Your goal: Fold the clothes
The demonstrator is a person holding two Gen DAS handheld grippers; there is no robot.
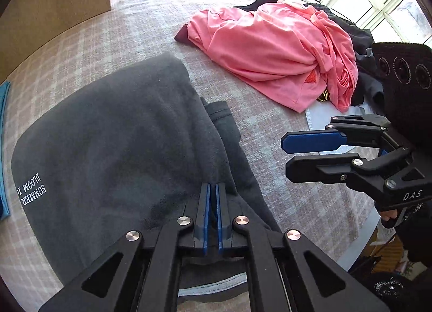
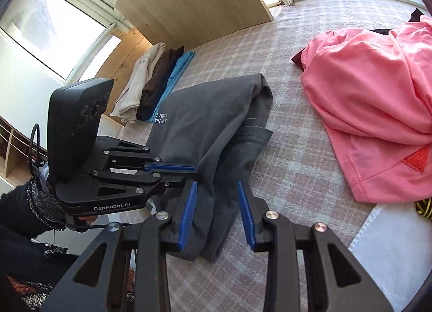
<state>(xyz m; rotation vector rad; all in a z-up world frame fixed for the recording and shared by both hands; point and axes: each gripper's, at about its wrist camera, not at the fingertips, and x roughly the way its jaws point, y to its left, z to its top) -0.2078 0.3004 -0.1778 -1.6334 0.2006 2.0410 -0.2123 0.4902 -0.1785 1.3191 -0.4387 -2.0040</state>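
Note:
A dark grey shirt (image 1: 121,136) with white lettering lies partly folded on the checked cover (image 1: 283,217). My left gripper (image 1: 213,186) points down at the shirt's right fold, its blue pads pressed together on a thin layer of the grey cloth. In the right wrist view the left gripper (image 2: 198,171) comes in from the left, its tips pinching the edge of the grey shirt (image 2: 210,123). My right gripper (image 2: 216,185) is open above the shirt's lower bunched part. In the left wrist view the right gripper (image 1: 284,156) hovers off to the right with nothing between its fingers.
A crumpled pink garment (image 2: 378,96) tops a pile of dark clothes at the far right. Folded beige, brown and blue items (image 2: 151,87) lie stacked by a wooden panel (image 2: 194,1). A pale cloth (image 2: 391,244) lies near right. Windows run behind.

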